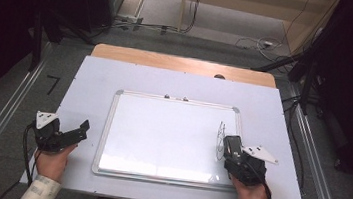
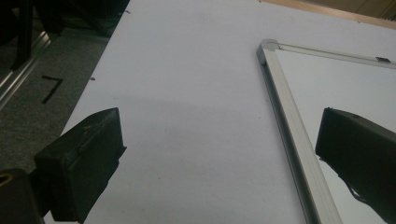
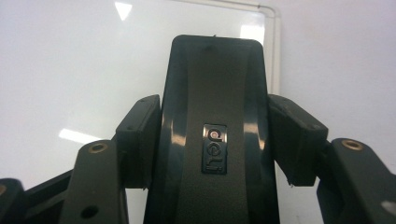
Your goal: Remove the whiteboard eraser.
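**Eraser gripped over the marks at the right side of the whiteboard**

Your right gripper (image 1: 232,147) sits over the right part of the whiteboard (image 1: 160,133), and its jaws pinch a black eraser (image 3: 215,135) from both sides. In the right gripper view the two pads press against the eraser's long edges, and the eraser runs straight ahead between them, its rounded far end pointing toward the board's right frame. A small label sits in the middle of the eraser's back. In the high view the eraser's front end lies just beside a patch of black scribbles (image 1: 220,137) on the board's white surface, near the right frame; from these pictures you cannot tell whether the eraser's underside touches the board.

Your left gripper (image 1: 67,135) rests off the board, on the pale table cover (image 1: 96,75) just to the left of the board's left frame. Its jaws stand spread wide with nothing between them: in the left gripper view one jaw sits at the lower left over the cover, and the other at the right over the board's edge, with bare cover and the silver frame (image 2: 285,121) in the gap.

The whiteboard lies flat in the middle of the table, its long side toward you, and two small clips sit on its far frame
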`<action>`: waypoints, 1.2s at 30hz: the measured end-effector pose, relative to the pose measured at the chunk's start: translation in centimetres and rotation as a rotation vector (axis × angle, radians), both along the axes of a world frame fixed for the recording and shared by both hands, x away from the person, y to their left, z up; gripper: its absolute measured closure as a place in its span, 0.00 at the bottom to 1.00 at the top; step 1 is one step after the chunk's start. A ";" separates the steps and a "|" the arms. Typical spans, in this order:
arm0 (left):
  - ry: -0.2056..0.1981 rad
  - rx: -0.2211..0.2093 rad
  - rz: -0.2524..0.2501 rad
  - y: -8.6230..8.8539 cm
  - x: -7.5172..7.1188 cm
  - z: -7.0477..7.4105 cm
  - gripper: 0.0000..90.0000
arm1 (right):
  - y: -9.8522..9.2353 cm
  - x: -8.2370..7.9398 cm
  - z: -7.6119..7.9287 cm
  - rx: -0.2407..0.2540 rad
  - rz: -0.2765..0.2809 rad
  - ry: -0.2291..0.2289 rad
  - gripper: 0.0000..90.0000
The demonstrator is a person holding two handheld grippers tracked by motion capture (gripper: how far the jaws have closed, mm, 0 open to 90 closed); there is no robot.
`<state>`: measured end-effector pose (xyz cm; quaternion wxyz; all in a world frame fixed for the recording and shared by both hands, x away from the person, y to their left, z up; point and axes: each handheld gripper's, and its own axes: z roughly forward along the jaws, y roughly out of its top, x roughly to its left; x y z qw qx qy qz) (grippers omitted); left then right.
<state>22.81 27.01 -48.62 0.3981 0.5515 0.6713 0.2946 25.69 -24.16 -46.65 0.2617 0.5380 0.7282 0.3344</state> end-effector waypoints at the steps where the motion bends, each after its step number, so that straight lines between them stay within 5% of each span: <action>1: 0.000 0.000 0.000 0.0 0.0 0.0 0.02 | 0.2 0.2 -0.2 -0.004 0.006 0.007 0.42; 14: -0.003 -0.005 0.003 0.1 -0.1 0.0 0.02 | 2.0 1.7 -2.1 -0.042 0.021 0.080 0.42; 36: -0.002 -0.002 -0.003 0.0 0.0 0.0 0.02 | 2.1 3.8 -2.3 -0.027 0.014 0.078 0.42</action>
